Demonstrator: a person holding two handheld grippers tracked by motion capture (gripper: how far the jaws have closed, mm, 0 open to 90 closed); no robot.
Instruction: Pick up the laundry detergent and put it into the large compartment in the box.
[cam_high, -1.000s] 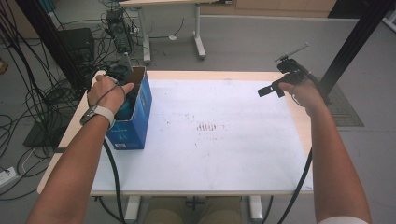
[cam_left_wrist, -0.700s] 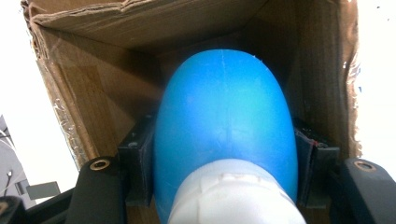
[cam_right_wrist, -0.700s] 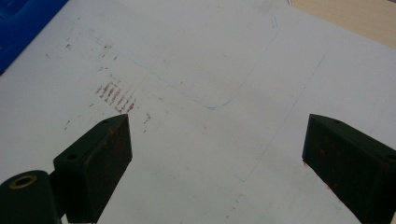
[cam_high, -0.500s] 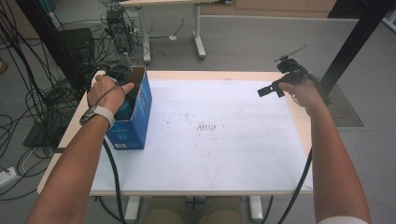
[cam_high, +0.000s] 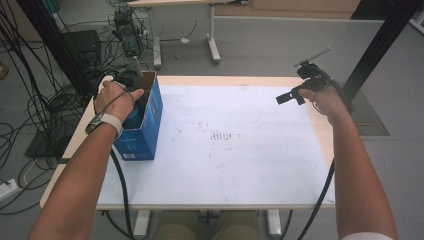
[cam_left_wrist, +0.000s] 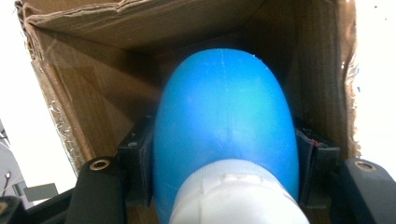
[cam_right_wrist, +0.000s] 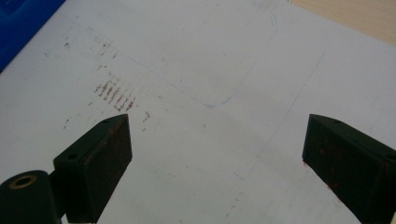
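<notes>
Blue bottle (cam_left_wrist: 224, 126) sat clamped between the left tongs (cam_left_wrist: 224, 163) inside the cardboard box (cam_high: 150, 107) at the bench's (cam_high: 240, 185) nine o'clock edge. Right tongs (cam_right_wrist: 217, 154), jaws apart, hovered at two o'clock. A straight, vertical move would avoid the box walls.

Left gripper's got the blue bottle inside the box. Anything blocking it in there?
Nothing visible. The left gripper is shut on the blue bottle inside the cardboard box; its walls stand clear on both sides, and the box bottom beyond the bottle is hidden.
</notes>
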